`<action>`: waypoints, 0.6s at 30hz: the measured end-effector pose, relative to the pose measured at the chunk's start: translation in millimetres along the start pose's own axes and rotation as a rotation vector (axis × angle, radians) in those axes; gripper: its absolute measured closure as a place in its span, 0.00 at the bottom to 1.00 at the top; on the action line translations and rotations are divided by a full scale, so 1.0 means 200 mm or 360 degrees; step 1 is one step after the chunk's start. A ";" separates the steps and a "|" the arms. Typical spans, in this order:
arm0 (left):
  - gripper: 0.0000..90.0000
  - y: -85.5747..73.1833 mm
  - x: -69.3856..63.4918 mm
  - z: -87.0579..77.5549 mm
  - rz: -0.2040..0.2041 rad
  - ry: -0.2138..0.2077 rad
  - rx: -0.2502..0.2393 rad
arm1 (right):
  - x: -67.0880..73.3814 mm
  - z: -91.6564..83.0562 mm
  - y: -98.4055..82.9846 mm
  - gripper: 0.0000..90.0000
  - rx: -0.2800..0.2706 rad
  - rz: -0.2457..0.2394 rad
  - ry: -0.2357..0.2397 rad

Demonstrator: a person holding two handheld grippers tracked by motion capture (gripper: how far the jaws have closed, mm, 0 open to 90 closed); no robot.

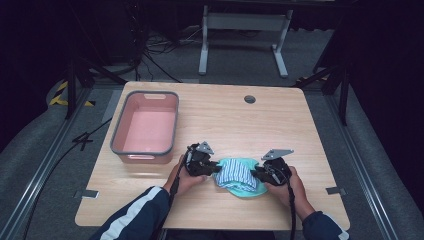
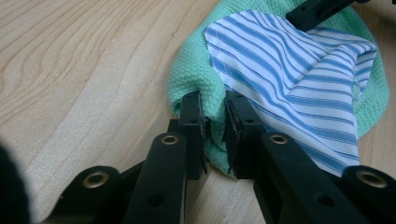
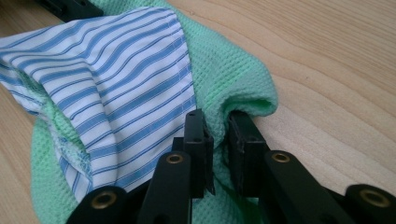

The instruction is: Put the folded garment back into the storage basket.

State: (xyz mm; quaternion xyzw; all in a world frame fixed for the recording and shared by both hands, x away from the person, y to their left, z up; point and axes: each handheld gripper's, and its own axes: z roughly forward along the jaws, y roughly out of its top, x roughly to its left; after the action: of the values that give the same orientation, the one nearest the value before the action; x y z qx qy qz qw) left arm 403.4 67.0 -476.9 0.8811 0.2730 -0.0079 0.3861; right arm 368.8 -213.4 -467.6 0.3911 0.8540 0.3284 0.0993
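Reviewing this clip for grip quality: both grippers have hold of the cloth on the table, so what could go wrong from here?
1. The left gripper pinches just a small fold at the green cloth's edge; it may slip out on lifting.
2. The right gripper also grips only green fabric, so the striped cloth lying loose on top could slide off.
3. The pink bin stands close to the left hand; a wide swing could knock it.

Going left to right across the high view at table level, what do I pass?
pink bin → left gripper, shut on the cloth → green and striped cloth → right gripper, also shut on the cloth
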 end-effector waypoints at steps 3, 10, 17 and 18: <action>0.91 0.02 -0.02 0.00 0.0075 0.0046 0.0030 | 0.00 0.00 0.00 0.88 0.0000 -0.0004 0.0008; 0.94 0.03 -0.06 -0.01 0.0153 0.0067 0.0070 | 0.01 -0.01 0.00 0.89 0.0002 -0.0019 0.0009; 0.94 0.03 -0.08 -0.03 0.0188 0.0098 0.0069 | 0.03 -0.03 -0.01 0.89 -0.0007 -0.0045 0.0019; 0.94 0.04 -0.08 -0.03 0.0192 0.0100 0.0069 | 0.04 -0.03 -0.01 0.89 -0.0009 -0.0056 0.0015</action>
State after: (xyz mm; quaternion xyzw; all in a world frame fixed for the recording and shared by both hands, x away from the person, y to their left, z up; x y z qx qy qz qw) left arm 392.5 59.3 -464.4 0.9040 0.2310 0.0370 0.3578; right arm 360.0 -211.6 -463.7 0.3742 0.8603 0.3308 0.1021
